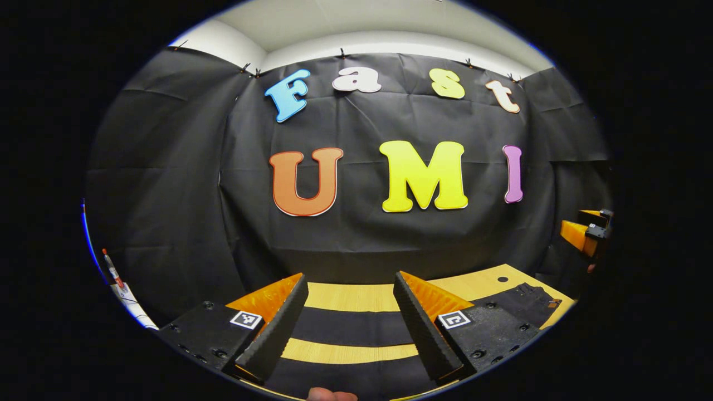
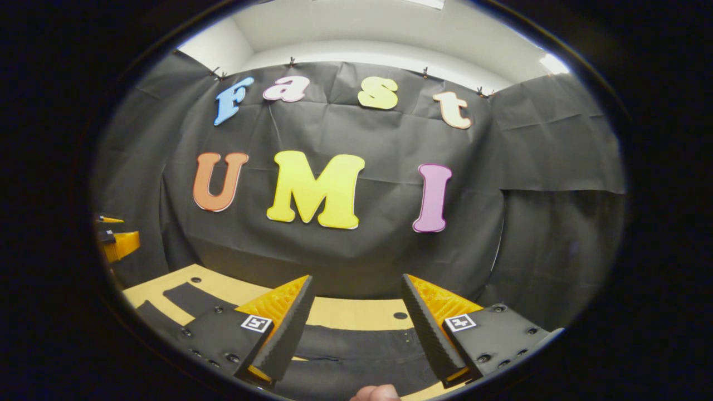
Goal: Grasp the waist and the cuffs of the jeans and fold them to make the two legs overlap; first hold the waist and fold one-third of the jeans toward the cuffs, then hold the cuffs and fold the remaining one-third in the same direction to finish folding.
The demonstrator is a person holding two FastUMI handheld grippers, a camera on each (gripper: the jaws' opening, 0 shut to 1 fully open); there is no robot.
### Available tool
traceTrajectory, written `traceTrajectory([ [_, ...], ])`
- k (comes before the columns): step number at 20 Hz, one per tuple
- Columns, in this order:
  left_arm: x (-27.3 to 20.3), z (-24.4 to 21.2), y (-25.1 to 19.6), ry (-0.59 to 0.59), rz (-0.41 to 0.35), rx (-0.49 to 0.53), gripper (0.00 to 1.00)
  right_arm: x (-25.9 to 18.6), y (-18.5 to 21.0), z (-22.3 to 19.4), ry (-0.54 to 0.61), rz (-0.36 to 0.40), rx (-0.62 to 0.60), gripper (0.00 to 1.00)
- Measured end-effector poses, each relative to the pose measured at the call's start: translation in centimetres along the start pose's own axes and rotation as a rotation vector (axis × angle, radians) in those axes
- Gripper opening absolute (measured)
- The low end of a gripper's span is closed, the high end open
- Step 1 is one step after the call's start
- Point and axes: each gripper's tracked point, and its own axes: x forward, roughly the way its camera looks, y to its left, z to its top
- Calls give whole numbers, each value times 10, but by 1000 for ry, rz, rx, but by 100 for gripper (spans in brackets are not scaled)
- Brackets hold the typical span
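**Both grippers poised above the spread jeans, nothing yet held**

Dark jeans [image 1: 345, 326] lay flat on a pale wooden surface [image 1: 484, 284], the two legs apart so that strips of wood showed between and beside them. In the left gripper view the left gripper [image 1: 350, 326] hung above the legs, its jaws spread wide with nothing between them. In the right gripper view the right gripper [image 2: 356, 334] hung over the waist end [image 2: 362, 345], jaws equally wide and empty. Each view also caught the other gripper at its edge.

The step in hand appeared to be the first grasp. To do it well, each gripper probably needed to come down to an edge of the cloth, pinch its full thickness, and lift in step with the other so the legs would meet evenly.
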Motion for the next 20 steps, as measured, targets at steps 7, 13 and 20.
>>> traceTrajectory([
  [7, 9, -39, 14, 114, 26, -68, 99, 16, -43, -34, 88, -18, 32, 94],
  [13, -24, -130, 60, 381, 186, -343, 99, 17, -117, -120, 343, 17, 164, 94],
  [20, -101, -255, 86, 700, 478, -1141, 99, -12, -171, -231, 705, -82, 669, 100],
])
